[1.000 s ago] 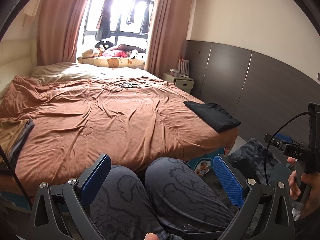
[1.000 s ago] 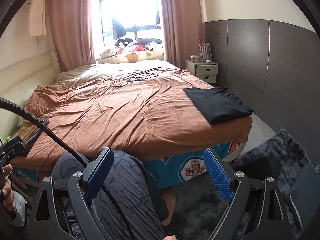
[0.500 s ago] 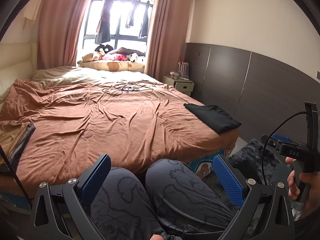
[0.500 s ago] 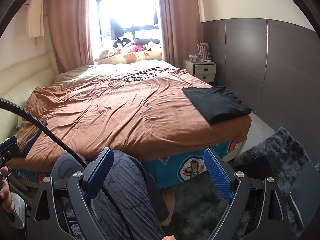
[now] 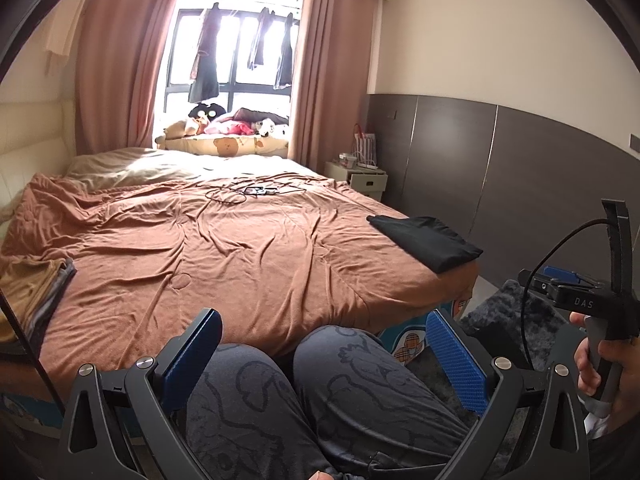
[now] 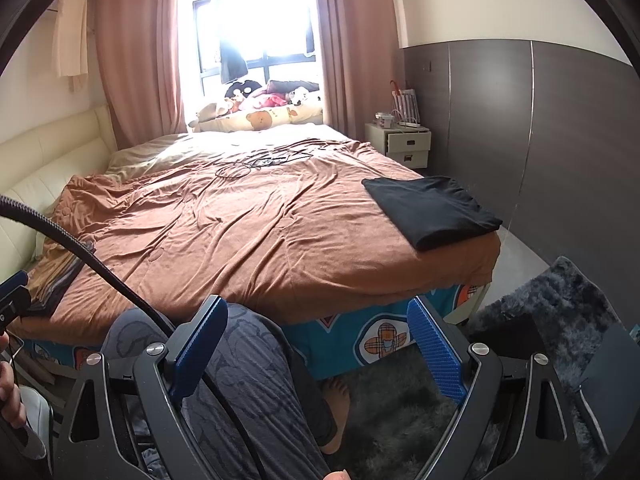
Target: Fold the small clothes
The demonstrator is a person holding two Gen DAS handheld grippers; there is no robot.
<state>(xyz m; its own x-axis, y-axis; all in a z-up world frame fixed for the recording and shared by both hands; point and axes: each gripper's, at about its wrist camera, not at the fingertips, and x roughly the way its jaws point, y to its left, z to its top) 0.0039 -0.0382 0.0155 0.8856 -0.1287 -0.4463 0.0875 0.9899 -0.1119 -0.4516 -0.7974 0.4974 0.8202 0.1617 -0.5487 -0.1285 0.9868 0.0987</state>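
Observation:
A folded black garment [image 5: 428, 242] [image 6: 432, 210] lies at the near right corner of the brown-covered bed [image 5: 224, 256] [image 6: 248, 232]. A stack of folded brown and grey clothes [image 5: 34, 292] [image 6: 56, 276] rests at the bed's near left edge. My left gripper [image 5: 324, 344] is open, empty, held over the person's knees [image 5: 340, 392] short of the bed. My right gripper [image 6: 316, 336] is also open and empty, above a leg [image 6: 248, 384] and the floor in front of the bed.
Black cables and a small device [image 5: 248, 192] lie mid-bed toward the far side. Stuffed toys [image 5: 224, 128] line the window sill. A white nightstand [image 6: 404, 144] stands at the far right. A dark shaggy rug [image 6: 552, 312] covers the floor at right. A bare foot [image 6: 336, 400] rests on it.
The left wrist view has tilted up slightly, so the bed sits lower in frame. The right gripper has stayed where it was, and both grippers have stayed open.

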